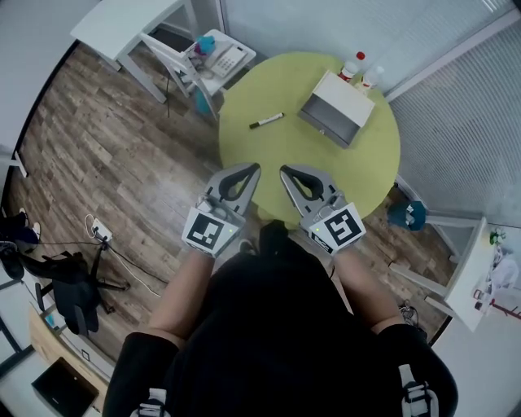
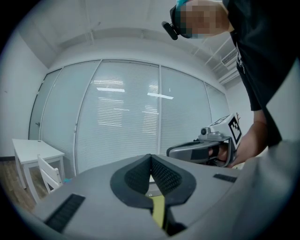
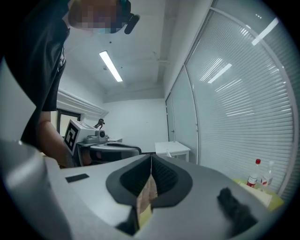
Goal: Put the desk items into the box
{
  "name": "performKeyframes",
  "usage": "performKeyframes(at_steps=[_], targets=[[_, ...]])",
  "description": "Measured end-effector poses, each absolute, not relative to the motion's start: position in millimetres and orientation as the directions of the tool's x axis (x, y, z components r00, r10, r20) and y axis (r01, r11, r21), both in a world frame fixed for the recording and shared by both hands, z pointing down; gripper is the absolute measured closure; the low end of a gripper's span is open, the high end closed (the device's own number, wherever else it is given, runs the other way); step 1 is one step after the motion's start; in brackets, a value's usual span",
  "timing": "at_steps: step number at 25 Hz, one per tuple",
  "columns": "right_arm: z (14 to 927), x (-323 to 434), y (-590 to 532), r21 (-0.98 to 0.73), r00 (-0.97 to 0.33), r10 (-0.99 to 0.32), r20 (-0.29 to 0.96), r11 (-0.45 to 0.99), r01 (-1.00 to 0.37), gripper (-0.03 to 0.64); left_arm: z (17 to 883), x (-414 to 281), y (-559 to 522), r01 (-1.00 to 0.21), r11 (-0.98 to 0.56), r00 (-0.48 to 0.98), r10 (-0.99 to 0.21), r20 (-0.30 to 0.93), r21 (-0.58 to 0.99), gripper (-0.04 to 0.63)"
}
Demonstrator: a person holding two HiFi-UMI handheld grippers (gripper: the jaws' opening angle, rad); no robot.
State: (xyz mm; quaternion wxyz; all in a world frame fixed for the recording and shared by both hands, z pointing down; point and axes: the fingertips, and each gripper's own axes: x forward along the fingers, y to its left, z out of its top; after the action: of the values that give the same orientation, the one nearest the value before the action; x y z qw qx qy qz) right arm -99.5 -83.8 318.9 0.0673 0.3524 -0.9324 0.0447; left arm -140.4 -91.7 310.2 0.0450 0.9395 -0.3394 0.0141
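Observation:
On the round yellow-green table (image 1: 277, 163) lies a black marker pen (image 1: 267, 120) at the left middle. An open white and grey box (image 1: 338, 110) stands toward the far right, with two small bottles (image 1: 358, 69) behind it. My left gripper (image 1: 255, 168) and right gripper (image 1: 284, 170) hover side by side over the table's near edge, well short of the pen and box. Both are shut with nothing held. In the left gripper view its jaws (image 2: 151, 157) meet, and the right gripper (image 2: 206, 149) shows beside them. In the right gripper view its jaws (image 3: 151, 157) are also pressed together.
A white desk (image 1: 130, 24) and a chair carrying a telephone (image 1: 224, 57) stand at the far left of the table. White chairs (image 1: 452, 269) sit at the right, and a black office chair (image 1: 69, 285) at the near left. Glass walls with blinds (image 1: 456, 106) lie behind.

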Motion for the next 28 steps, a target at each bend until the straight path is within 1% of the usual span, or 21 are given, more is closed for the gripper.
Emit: performKeyframes(at_steps=[8,13,18,21,28], targets=[[332.3,-58.6,-143.8,-0.047,-0.782,-0.603,0.155,0.786,-0.616,0.6,332.8,-99.0,-145.3,-0.671,-0.739,0.739,-0.662,0.12,0.057,0.584],[353.4,-42.2,-168.7,-0.067,-0.795,-0.582,0.17,0.798,-0.599,0.6,349.5,-81.4,-170.7,-0.694,-0.718,0.718,-0.682,0.137,0.062,0.584],[379.8,-37.4,-187.3,-0.103,-0.792,-0.578,0.196,0.791,-0.603,0.6,375.3,-74.4,-194.5,-0.686,-0.724,0.723,-0.668,0.178,0.067,0.584],[396.9,-41.1,-203.7,-0.107,-0.786,-0.579,0.217,0.786,-0.609,0.6,388.3,-76.9,-215.5,-0.681,-0.729,0.727,-0.664,0.176,0.063,0.584],[433.7,-33.3,-250.8,-0.097,-0.74,-0.629,0.236,0.743,-0.662,0.6,427.6,-78.5,-262.8,-0.684,-0.724,0.725,-0.663,0.187,0.086,0.583]])
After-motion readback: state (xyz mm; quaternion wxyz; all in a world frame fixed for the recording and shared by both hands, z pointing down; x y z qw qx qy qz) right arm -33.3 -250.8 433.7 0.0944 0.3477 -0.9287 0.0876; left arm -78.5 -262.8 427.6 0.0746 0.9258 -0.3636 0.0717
